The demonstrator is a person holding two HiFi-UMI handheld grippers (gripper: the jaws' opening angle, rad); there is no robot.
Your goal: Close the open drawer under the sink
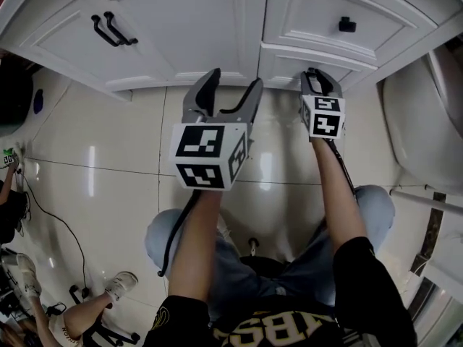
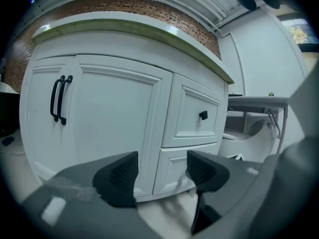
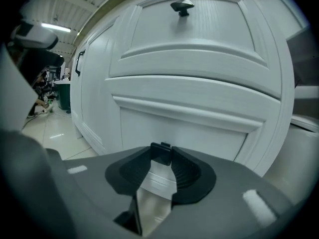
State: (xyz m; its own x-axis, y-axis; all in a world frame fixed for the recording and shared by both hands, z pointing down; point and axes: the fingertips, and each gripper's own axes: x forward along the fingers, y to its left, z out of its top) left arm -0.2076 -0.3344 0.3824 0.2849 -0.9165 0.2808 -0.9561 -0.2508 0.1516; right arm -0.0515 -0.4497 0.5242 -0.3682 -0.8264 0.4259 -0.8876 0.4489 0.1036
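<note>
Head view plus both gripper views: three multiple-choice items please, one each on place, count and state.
1. Where is the right gripper?
A. At the door handles
B. At the lower drawer
C. On the floor

2. How many black bar handles are on the cabinet doors?
A. One
B. Two
C. Four

3. The left gripper is:
A. Open, holding nothing
B. Shut on a knob
C. Shut on a handle

Key:
1. B: the right gripper is shut on the knob of the lower drawer.
2. B: two bar handles sit side by side.
3. A: the left gripper has its jaws apart with nothing between them.
</note>
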